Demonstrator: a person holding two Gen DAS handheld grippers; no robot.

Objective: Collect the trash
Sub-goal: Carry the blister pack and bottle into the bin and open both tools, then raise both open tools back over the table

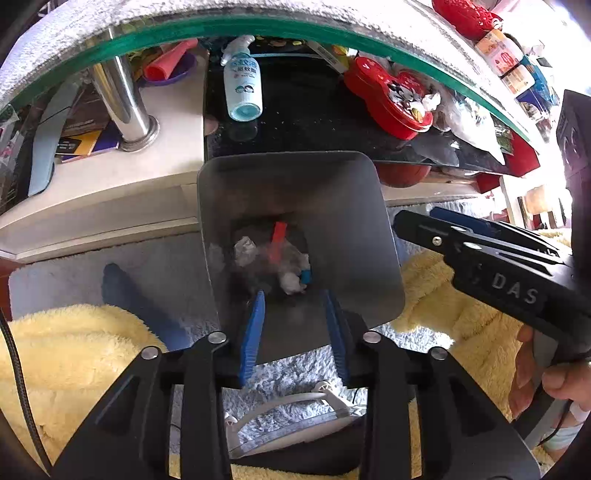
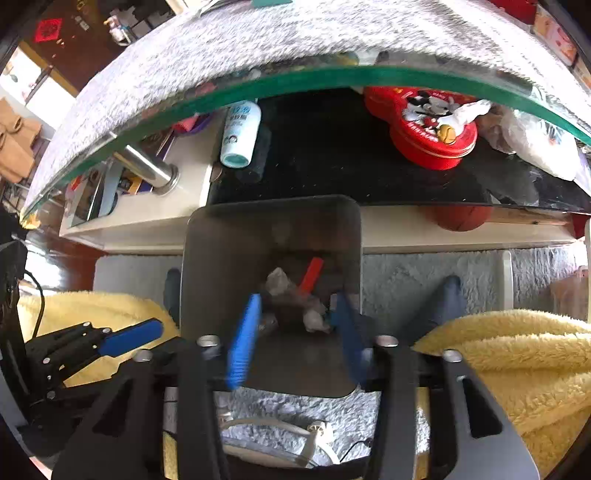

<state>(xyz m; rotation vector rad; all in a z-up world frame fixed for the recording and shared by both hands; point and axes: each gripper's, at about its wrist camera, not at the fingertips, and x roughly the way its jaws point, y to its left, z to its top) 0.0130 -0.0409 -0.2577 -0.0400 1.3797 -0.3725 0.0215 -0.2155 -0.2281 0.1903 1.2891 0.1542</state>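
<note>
A grey metal trash bin (image 1: pixel 332 206) stands on the fluffy grey rug, also in the right wrist view (image 2: pixel 229 243). Inside lie crumpled white paper wads (image 1: pixel 245 251), a red strip (image 1: pixel 277 240) and a small blue scrap (image 1: pixel 306 276); the same trash shows in the right wrist view (image 2: pixel 280 284). My left gripper (image 1: pixel 295 314) is open and empty, hovering over the bin's near rim. My right gripper (image 2: pixel 295 325) is open and empty above the bin's opening. It shows from the side in the left wrist view (image 1: pixel 424 221), beside the bin's right wall.
A glass-topped table (image 1: pixel 221 29) overhangs behind the bin. On its lower shelf are a spray bottle (image 1: pixel 242 85), a red Mickey tin (image 1: pixel 391 96) and plastic bags (image 1: pixel 469 122). A chrome leg (image 1: pixel 125 107) stands left. Yellow fleece (image 1: pixel 74 354) flanks both sides. A white cable (image 1: pixel 295 402) lies below.
</note>
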